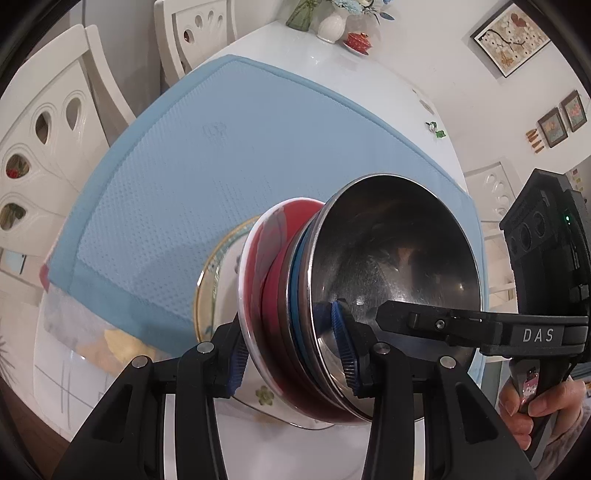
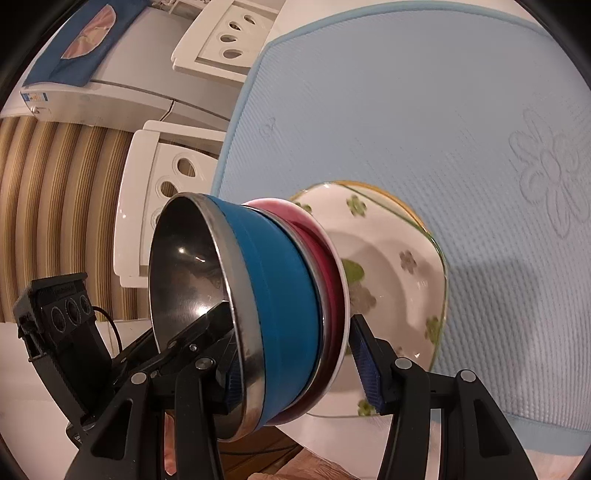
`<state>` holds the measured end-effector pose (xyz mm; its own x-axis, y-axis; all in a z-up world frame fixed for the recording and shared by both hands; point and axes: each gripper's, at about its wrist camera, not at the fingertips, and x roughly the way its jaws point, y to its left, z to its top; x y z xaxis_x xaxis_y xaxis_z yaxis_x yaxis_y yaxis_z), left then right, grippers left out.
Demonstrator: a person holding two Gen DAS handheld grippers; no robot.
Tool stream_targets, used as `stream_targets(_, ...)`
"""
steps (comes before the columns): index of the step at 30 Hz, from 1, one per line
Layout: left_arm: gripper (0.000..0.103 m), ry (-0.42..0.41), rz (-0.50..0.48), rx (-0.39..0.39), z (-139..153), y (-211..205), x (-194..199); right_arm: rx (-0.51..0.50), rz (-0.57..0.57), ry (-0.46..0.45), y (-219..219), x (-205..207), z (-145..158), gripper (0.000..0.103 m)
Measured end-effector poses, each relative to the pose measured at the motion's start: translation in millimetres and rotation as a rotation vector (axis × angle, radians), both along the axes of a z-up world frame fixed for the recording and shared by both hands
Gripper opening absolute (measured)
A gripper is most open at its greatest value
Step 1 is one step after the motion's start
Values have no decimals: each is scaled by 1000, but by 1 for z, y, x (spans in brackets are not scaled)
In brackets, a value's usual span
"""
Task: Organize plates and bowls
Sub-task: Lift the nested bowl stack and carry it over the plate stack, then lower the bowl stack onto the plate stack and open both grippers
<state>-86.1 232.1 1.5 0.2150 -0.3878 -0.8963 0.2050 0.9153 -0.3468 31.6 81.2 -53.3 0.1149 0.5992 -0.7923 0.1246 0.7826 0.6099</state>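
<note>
White tabletop [image 1: 273, 446] fills the near edge of both wrist views, partly covered by a pale blue textured mat [image 1: 207, 155]. Nearest the left camera, the left gripper [image 1: 295, 354] stands partly closed across a stack of dishes, one blue pad [image 1: 341, 334] inside the steel bowl [image 1: 399, 258] on top and the other under the rim of the red plate [image 1: 258, 280]. Nearest the right camera, the right gripper [image 2: 299, 369] grips the same stack from the opposite side, one finger lying inside the steel bowl; its other pad [image 2: 364, 365] sits beside the red plate's white rim, though contact there is unclear. Both tools are roughly a third open, filled by the stack.

From the right wrist the stack reads, top down, as the steel bowl with a blue outer wall [image 2: 273, 306], a second steel rim below it, then the red plate. It appears tilted. Behind it lies a white square plate with green flowers [image 2: 391, 258], resting partly on the mat, partly on the bare table.

Farther off, white chairs [image 1: 48, 122] with teardrop cut-outs stand round the table. At the far end are a white vase [image 1: 332, 24] and a small red lidded cup [image 1: 357, 40]; framed pictures [image 1: 511, 37] hang on the wall.
</note>
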Motion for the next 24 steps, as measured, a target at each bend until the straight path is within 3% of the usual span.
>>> stream_targets(24, 38, 73, -19, -5, -29, -8, 2, -59, 35, -17, 0, 1, -20, 51)
